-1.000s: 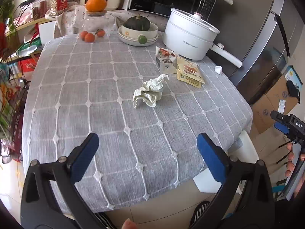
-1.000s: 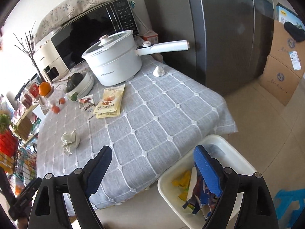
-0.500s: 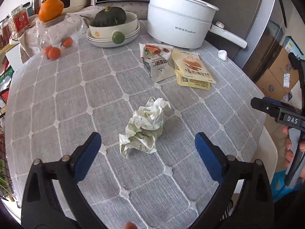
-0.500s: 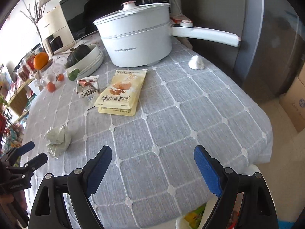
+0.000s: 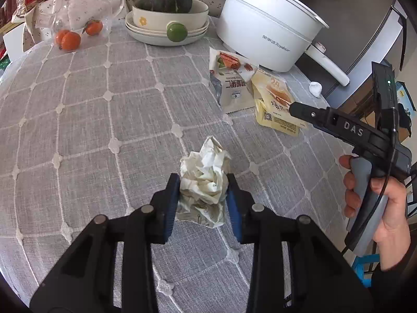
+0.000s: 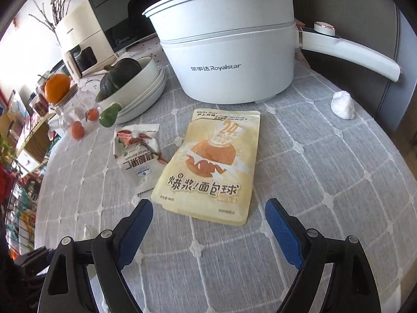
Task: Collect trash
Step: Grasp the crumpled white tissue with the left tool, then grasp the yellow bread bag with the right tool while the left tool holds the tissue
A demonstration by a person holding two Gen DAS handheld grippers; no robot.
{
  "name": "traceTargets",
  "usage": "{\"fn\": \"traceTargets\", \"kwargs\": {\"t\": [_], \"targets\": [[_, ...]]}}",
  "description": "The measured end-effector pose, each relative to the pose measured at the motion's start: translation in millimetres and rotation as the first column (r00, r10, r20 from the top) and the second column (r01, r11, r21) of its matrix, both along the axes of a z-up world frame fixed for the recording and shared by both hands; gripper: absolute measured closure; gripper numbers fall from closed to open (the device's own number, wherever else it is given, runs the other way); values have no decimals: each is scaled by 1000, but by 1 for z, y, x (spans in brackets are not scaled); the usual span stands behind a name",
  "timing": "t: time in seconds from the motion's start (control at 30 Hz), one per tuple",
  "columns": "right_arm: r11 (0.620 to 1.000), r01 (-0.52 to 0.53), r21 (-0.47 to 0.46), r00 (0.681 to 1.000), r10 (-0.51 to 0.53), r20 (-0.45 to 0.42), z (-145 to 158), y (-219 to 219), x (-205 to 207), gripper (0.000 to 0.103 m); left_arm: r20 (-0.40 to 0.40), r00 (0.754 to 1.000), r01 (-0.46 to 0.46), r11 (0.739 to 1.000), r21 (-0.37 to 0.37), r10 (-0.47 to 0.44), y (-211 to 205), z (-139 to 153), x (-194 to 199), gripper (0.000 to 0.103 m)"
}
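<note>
While my left gripper [image 5: 203, 190], its jaws just closed in, pinches the crumpled paper [image 5: 206, 177], my right gripper [image 6: 208, 224] hangs spread just short of the yellow packet [image 6: 211, 167].

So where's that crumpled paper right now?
In the left wrist view, the crumpled paper sits on the grey tablecloth, pinched between the left gripper's blue pads, nearer than the snack packets.

Grey checked tablecloth [image 5: 109, 120], white pot [image 5: 265, 31], yellow packet [image 6: 211, 161], blue gripper pads [image 6: 282, 234].
</note>
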State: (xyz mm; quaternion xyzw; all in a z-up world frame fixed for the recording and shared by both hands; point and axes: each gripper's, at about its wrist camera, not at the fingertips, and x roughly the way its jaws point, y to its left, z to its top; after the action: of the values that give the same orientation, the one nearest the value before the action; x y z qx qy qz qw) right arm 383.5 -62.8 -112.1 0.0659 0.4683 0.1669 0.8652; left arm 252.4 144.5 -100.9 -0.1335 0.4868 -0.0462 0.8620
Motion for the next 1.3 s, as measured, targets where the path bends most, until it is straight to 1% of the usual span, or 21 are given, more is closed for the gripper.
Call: {"fn": "traceTargets", "kwargs": {"t": [0.1, 0.2, 0.27, 0.3, 0.37, 0.4, 0.43, 0.47, 0.53, 0.57, 0.6, 0.63, 0.7, 0.97, 1.07, 1.1, 1.13, 1.17, 1.2, 1.23, 1.3], "targets": [[999, 50, 18, 999, -50, -16, -6, 0, 16, 14, -3, 1000, -16, 1000, -7, 16, 5, 2, 1, 67], [996, 86, -33, 996, -87, -33, -16, 6, 26, 14, 3, 1000, -21, 1000, -1, 21, 6, 3, 1, 67], [995, 84, -50, 994, -87, -58, -27, 11, 29, 19, 5, 1000, -21, 1000, 9, 21, 7, 4, 1, 67], [994, 85, -69, 995, -88, -39, -28, 14, 27, 20, 6, 1000, -25, 1000, 12, 25, 8, 4, 1, 67], [988, 79, -134, 997, -79, 2, -29, 23, 21, 35, 3, 999, -32, 999, 11, 32, 9, 4, 1, 67], [981, 79, -176, 997, -77, 18, -29, 27, 18, 40, 3, 999, -36, 999, 11, 36, 10, 4, 1, 67], [972, 80, -222, 997, -73, 38, -30, 30, 15, 50, 3, 999, -39, 999, 12, 39, 11, 4, 0, 67], [968, 73, -242, 997, -63, 49, -29, 32, 13, 62, 3, 999, -40, 999, 14, 40, 11, 4, -1, 67], [961, 48, -273, 998, -37, 46, -27, 35, 10, 76, 5, 999, -45, 999, 20, 45, 12, 5, -2, 67], [953, 36, -302, 999, -22, 50, -25, 38, 9, 88, 6, 999, -49, 999, 19, 48, 13, 5, -2, 67], [947, 22, -321, 999, -6, 50, -24, 38, 6, 91, 5, 999, -51, 999, 15, 51, 13, 5, -3, 67], [944, 3, -330, 999, 10, 40, -23, 38, 4, 99, 3, 999, -54, 998, 11, 54, 13, 5, -3, 67], [951, -18, -309, 1000, 25, 17, -21, 33, 1, 102, 3, 998, -58, 998, 3, 58, 13, 6, -5, 67], [979, -42, -198, 999, 45, 13, 4, 3, -33, 102, 25, 999, -40, 999, 8, 39, 8, 15, -12, 67], [994, -34, -100, 999, 34, 7, 17, -11, -31, 99, 32, 998, -54, 998, 7, 54, 10, 19, -17, 67], [998, -25, -63, 1000, 25, 4, 19, -12, -28, 94, 34, 998, -62, 998, 4, 62, 12, 20, -18, 67], [1000, -16, -27, 1000, 16, -4, 20, -14, -27, 74, 36, 997, -68, 998, 0, 68, 13, 21, -20, 67], [1000, -5, -1, 1000, 5, -9, 20, -14, -25, 41, 37, 997, -74, 997, -1, 74, 16, 22, -21, 67], [1000, 9, 18, 1000, -9, -4, 19, -12, -24, 29, 38, 996, -79, 997, 0, 79, 18, 23, -22, 67], [999, 21, 31, 1000, -21, 10, 17, -9, -21, 24, 38, 996, -84, 996, 1, 84, 20, 23, -23, 67], [999, 23, 24, 1000, -24, 18, 11, 3, -13, 24, 39, 995, -92, 996, -1, 92, 24, 23, -23, 67]]}}
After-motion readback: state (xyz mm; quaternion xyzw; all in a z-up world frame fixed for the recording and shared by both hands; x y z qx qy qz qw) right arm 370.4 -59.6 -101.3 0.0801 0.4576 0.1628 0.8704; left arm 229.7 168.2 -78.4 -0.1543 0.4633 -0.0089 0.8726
